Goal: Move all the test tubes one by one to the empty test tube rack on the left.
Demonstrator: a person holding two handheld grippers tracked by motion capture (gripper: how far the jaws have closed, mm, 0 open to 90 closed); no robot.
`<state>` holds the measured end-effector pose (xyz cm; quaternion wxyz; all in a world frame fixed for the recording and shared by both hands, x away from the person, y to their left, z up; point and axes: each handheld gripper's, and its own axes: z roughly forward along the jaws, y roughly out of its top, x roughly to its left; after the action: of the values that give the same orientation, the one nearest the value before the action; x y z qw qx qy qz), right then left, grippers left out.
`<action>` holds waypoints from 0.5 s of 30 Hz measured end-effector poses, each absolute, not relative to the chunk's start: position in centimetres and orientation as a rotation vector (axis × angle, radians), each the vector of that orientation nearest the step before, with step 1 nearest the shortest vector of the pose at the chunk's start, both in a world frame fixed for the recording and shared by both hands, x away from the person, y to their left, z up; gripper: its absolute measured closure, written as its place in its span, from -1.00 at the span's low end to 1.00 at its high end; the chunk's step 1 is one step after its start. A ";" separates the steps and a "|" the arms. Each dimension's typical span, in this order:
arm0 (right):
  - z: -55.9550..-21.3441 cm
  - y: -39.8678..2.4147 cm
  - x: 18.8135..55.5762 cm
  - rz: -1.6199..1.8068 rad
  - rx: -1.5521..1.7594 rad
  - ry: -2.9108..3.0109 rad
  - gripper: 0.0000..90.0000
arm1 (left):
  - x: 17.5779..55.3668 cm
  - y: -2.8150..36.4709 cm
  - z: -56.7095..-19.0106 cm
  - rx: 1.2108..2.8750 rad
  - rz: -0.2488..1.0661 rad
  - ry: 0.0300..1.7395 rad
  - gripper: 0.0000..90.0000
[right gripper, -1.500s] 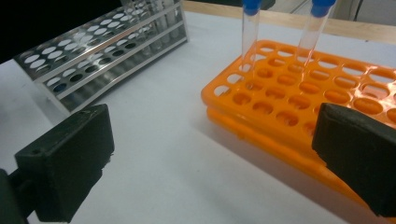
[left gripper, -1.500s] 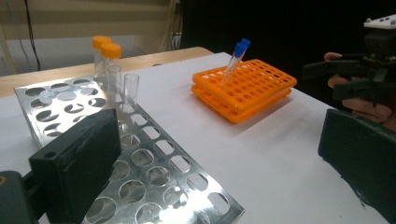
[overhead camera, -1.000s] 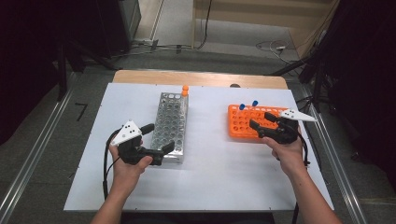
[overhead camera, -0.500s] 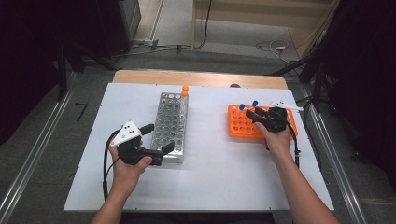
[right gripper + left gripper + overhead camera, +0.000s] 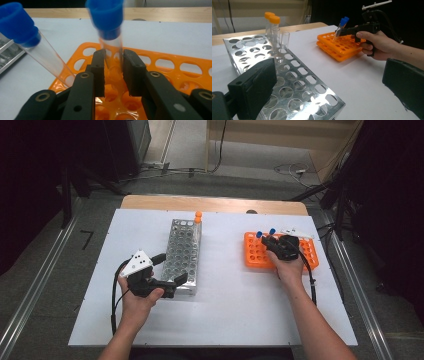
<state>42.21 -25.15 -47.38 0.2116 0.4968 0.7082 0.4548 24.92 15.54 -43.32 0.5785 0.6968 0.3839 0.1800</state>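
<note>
A white counter (image 5: pixel 225 320) carries a metal rack (image 5: pixel 184 254) standing left of centre. Two orange-capped tubes (image 5: pixel 272 23) stand at the rack's far end, with uncapped clear tubes just beside them. Cables (image 5: pixel 287 169) lie on the floor beyond.

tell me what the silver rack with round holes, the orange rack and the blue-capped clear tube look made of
Silver perforated rack: likely polished metal, mirror-like reflections. Orange rack: probably moulded plastic, uniform matte colour. Blue-capped clear tube: transparent plastic or glass, unclear which; its cap looks like matte plastic.
</note>
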 end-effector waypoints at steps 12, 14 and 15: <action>-47.5 -25.0 42.1 1.234 1.361 1.939 0.67 | 25.0 15.4 -43.4 1.629 0.422 0.908 -1.00; -47.5 -25.0 42.1 1.237 1.364 1.937 0.67 | 25.0 15.5 -43.4 1.629 0.424 0.910 -1.00; -47.4 -25.0 42.1 1.236 1.361 1.932 0.67 | 25.0 15.5 -43.4 1.631 0.425 0.909 -1.00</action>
<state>42.07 -24.96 -47.44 0.2350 0.4960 0.7042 0.4504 24.97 15.53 -43.40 0.5755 0.6965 0.3883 0.1815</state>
